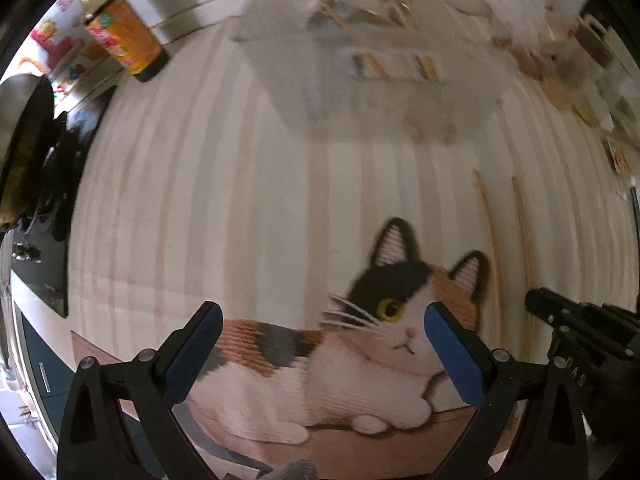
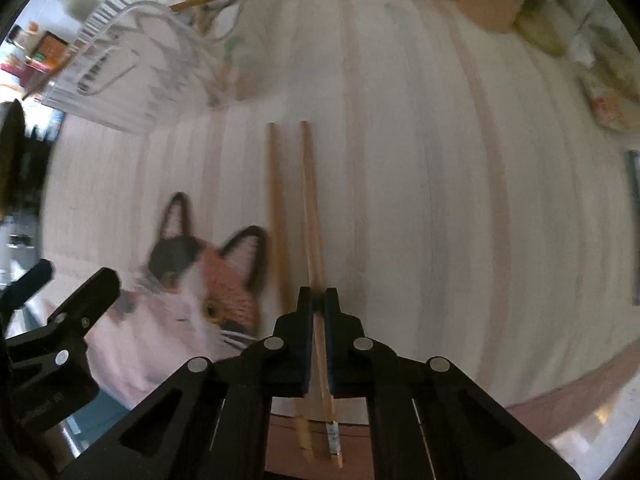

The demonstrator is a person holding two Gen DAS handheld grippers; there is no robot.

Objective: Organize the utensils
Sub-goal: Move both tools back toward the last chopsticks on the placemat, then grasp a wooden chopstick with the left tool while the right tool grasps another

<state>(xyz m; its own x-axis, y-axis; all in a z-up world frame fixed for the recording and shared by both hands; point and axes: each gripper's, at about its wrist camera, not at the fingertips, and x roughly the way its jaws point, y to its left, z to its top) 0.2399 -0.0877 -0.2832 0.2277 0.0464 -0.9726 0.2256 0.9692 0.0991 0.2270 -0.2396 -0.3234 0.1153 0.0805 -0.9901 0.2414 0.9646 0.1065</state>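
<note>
Two wooden chopsticks lie side by side on a striped mat with a calico cat picture [image 2: 188, 312]. My right gripper [image 2: 319, 300] is shut on the right chopstick [image 2: 310, 208]; the left chopstick [image 2: 276, 208] lies free beside it. Both chopsticks show in the left wrist view [image 1: 486, 216] at the right. My left gripper [image 1: 322, 316] is open and empty above the cat picture [image 1: 360, 340]. A clear plastic utensil holder [image 1: 372, 64] with several utensils inside stands at the far side of the mat; it also shows in the right wrist view [image 2: 132, 68].
An orange canister [image 1: 128, 36] stands at the far left. A dark stove and pan [image 1: 28, 152] lie along the left edge. Bags and packets [image 2: 552, 28] crowd the far right. The right gripper's body [image 1: 580, 328] shows at the right of the left wrist view.
</note>
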